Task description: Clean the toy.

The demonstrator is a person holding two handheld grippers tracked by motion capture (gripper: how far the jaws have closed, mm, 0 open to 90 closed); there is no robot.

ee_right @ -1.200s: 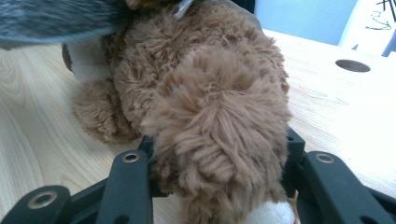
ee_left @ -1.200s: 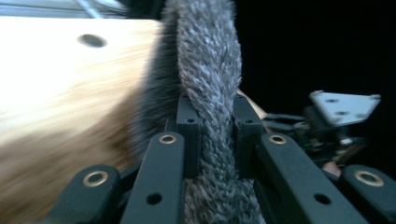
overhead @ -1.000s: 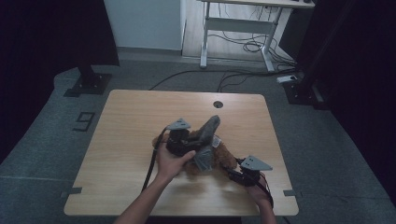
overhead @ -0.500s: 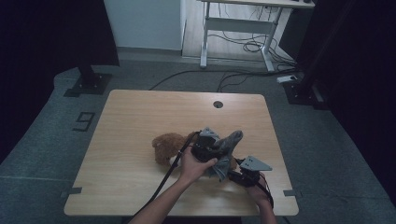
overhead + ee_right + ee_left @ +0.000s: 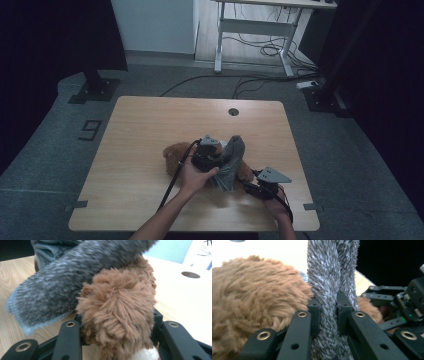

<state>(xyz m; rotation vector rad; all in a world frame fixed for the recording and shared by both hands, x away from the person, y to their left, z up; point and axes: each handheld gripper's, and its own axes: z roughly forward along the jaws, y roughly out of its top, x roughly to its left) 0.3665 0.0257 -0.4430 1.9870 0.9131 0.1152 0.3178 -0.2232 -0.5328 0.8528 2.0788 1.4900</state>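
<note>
A brown plush toy [image 5: 173, 154] lies on the wooden table [image 5: 145, 125] with a grey fuzzy cloth [image 5: 233, 156] draped over it. My left gripper [image 5: 212, 156] sits over the toy's middle. In the left gripper view my left gripper [image 5: 327, 305] is shut on a vertical fold of the grey cloth [image 5: 329, 277], with the brown plush [image 5: 249, 297] at its left. My right gripper [image 5: 257, 186] is at the toy's near right end. In the right gripper view my right gripper [image 5: 117, 325] is shut on a brown plush limb [image 5: 117, 307], and the grey cloth [image 5: 75, 282] hangs over it.
A round cable hole [image 5: 233, 111] sits near the table's far edge. The left gripper's cable [image 5: 172, 180] trails toward the near edge. Beyond the table stand a white desk frame [image 5: 250, 25], floor cables [image 5: 250, 82] and a black stand base [image 5: 95, 90].
My left gripper carried the grey cloth rightward across the toy, then drew back a little to the left. The right gripper has stayed in place on the toy.
</note>
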